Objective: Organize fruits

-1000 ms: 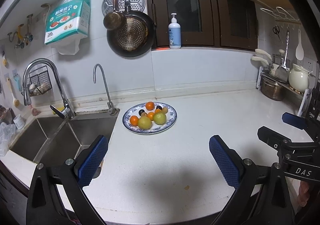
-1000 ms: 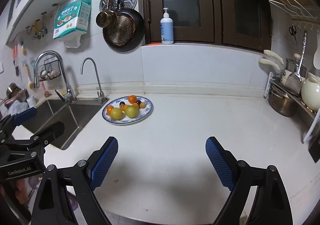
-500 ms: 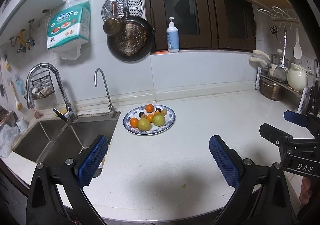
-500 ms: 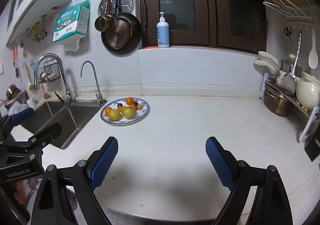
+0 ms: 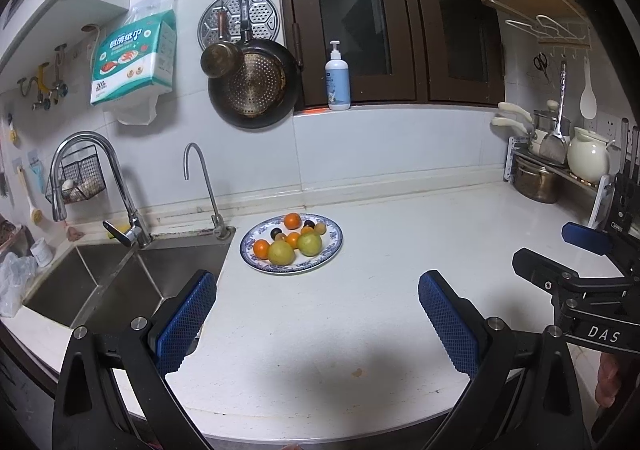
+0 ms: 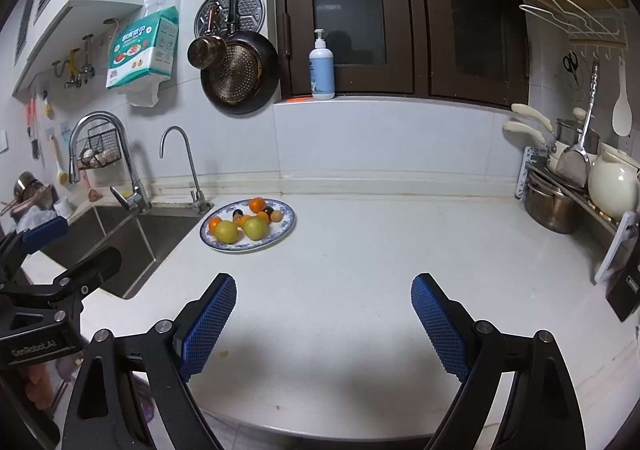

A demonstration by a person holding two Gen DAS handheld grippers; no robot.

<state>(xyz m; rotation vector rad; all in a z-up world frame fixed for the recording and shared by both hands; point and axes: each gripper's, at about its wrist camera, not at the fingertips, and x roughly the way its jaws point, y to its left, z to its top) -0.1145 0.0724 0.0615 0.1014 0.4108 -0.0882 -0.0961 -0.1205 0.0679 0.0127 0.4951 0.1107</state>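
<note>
A blue-patterned plate (image 5: 334, 250) sits on the white counter beside the sink; it also shows in the right wrist view (image 6: 286, 228). It holds two yellow-green fruits (image 5: 281, 252), several small oranges (image 5: 292, 220) and dark plums (image 5: 275, 232). My left gripper (image 5: 316, 296) is open and empty above the counter's front edge, well short of the plate. My right gripper (image 6: 323, 296) is open and empty, to the right of the left one, the plate far ahead to its left.
A steel sink (image 5: 120, 282) with two faucets (image 5: 200, 186) lies left of the plate. A rack with pot (image 5: 536, 182) and white jug (image 5: 588, 158) stands at the right. A pan (image 5: 252, 90) hangs on the wall. A soap bottle (image 5: 338, 78) stands on the sill.
Both grippers have drawn back a little and risen; the plate looks slightly farther and the counter's front edge has come into view. Both stay open.
</note>
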